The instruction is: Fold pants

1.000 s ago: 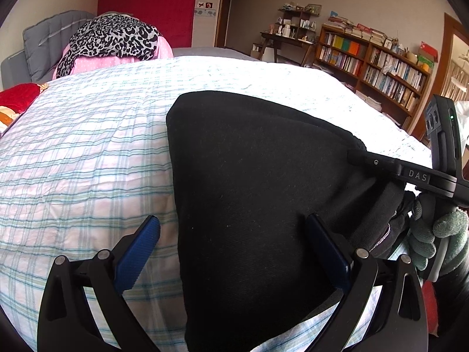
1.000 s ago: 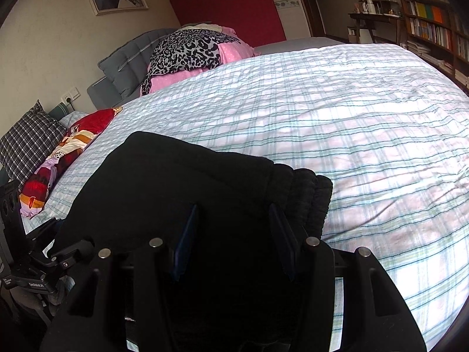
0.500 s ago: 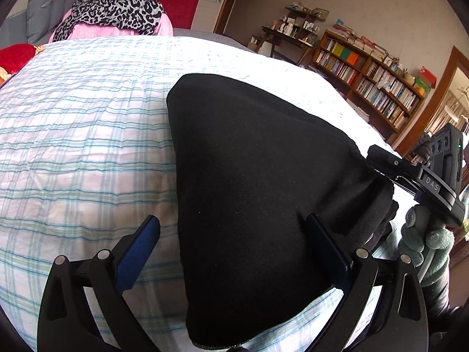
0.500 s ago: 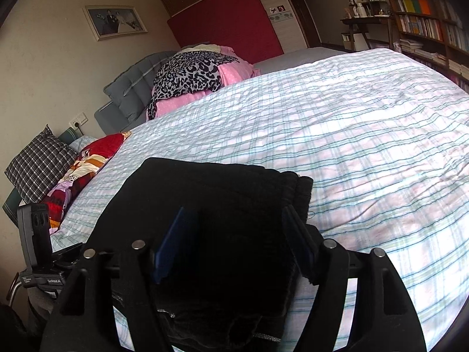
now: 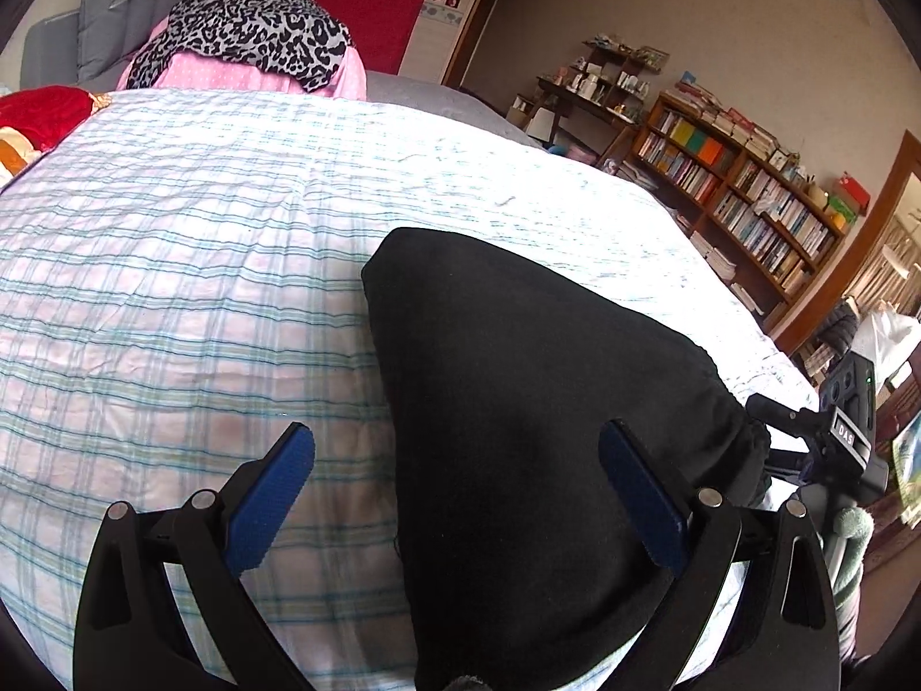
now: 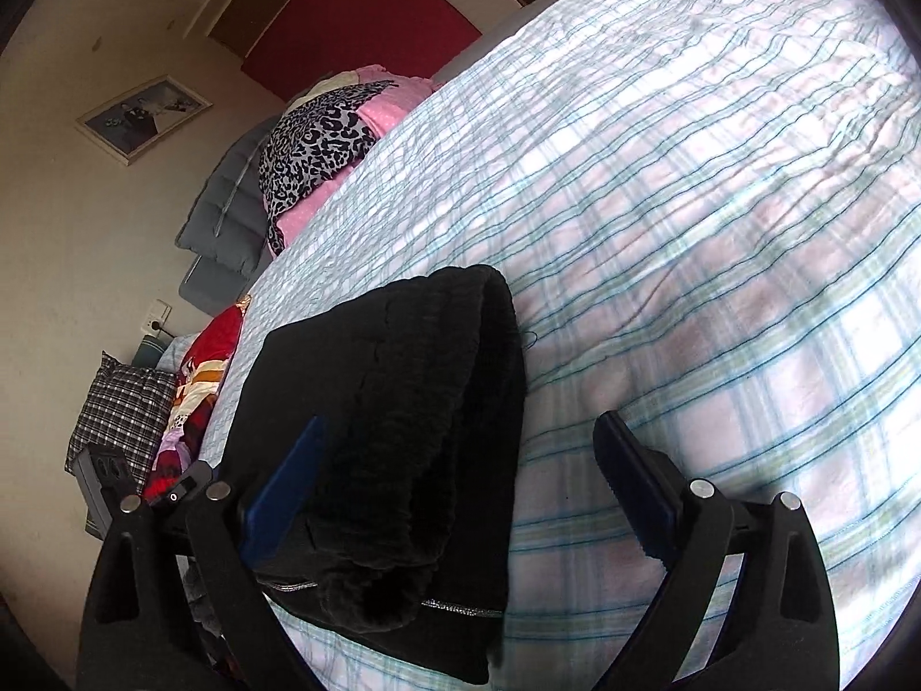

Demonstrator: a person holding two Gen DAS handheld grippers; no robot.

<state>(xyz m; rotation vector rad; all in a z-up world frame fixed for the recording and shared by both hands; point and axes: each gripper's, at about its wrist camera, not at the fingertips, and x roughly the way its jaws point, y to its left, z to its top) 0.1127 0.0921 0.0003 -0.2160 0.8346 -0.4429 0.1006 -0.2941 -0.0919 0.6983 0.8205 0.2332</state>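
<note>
On the bed [image 5: 172,288], folded pants [image 5: 518,403] lie flat.

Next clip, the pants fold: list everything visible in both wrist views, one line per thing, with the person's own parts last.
pants: 1, black, folded, near edge of the bed
bedspread: 1, white with pale blue, green and pink checks, covers the bed
leopard-print cloth: 1, grey and black, on the pink bedding at the head
pink bedding: 1, under the leopard cloth
headboard: 1, grey, padded
red patterned cloth: 1, beside the bed
checked cushion: 1, black and white, by the wall
framed picture: 1, on the wall
bookshelf: 1, wooden, full of books
gloved hand: 1, green, under the right tool
left tool: open, blue pads, holding nothing
right tool: open, jaws just opened, pads clear of pants
</note>
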